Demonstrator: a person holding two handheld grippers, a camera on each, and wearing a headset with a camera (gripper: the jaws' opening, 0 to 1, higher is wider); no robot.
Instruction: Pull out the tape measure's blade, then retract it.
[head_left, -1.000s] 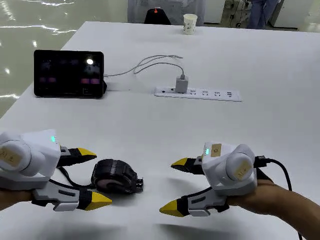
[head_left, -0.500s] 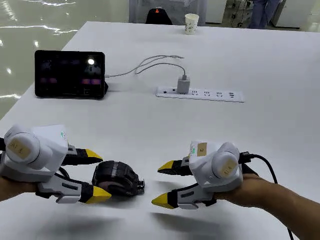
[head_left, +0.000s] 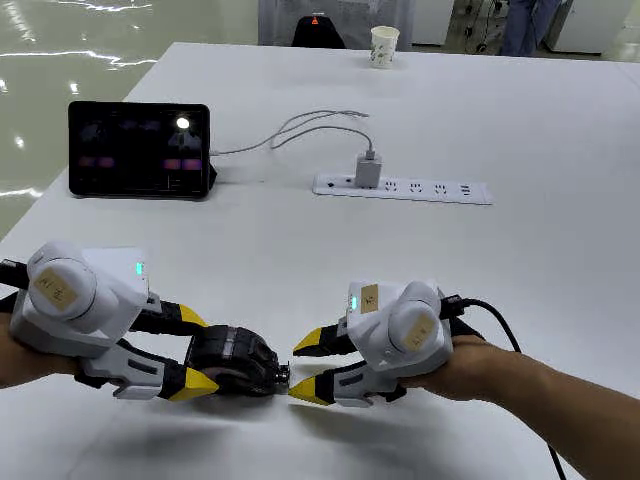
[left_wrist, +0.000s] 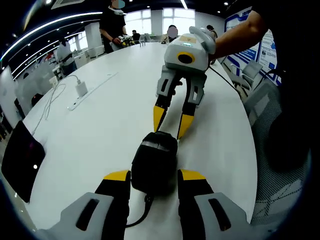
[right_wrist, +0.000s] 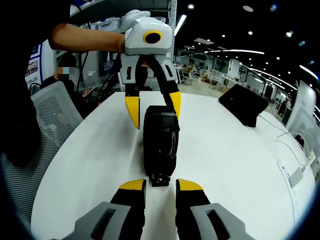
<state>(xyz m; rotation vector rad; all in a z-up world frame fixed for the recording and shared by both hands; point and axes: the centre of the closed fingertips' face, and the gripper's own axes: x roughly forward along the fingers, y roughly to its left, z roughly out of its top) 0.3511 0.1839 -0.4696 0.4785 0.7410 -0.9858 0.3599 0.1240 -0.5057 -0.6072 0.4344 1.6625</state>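
Tape measure (head_left: 232, 358) lies on the counter (head_left: 300, 250), blade not yet drawn. Left claw (head_left: 196, 350) straddles its case (whether it pinches I cannot tell); right claw (head_left: 302, 367), slightly parted, flanks the hook (right_wrist: 160, 179) without clamping. Both pull and retraction remain.

Bench surroundings: white table (head_left: 520, 130).
Dark tablet (head_left: 139, 149) stands propped at far left, screen dim (one bright spot on it). White power strip (head_left: 403, 188) lies mid-table with a white charger (head_left: 366, 168) plugged in near its left end; the pale cable (head_left: 300, 128) loops across to the tablet. Paper cup (head_left: 383, 46) upright near the far edge.
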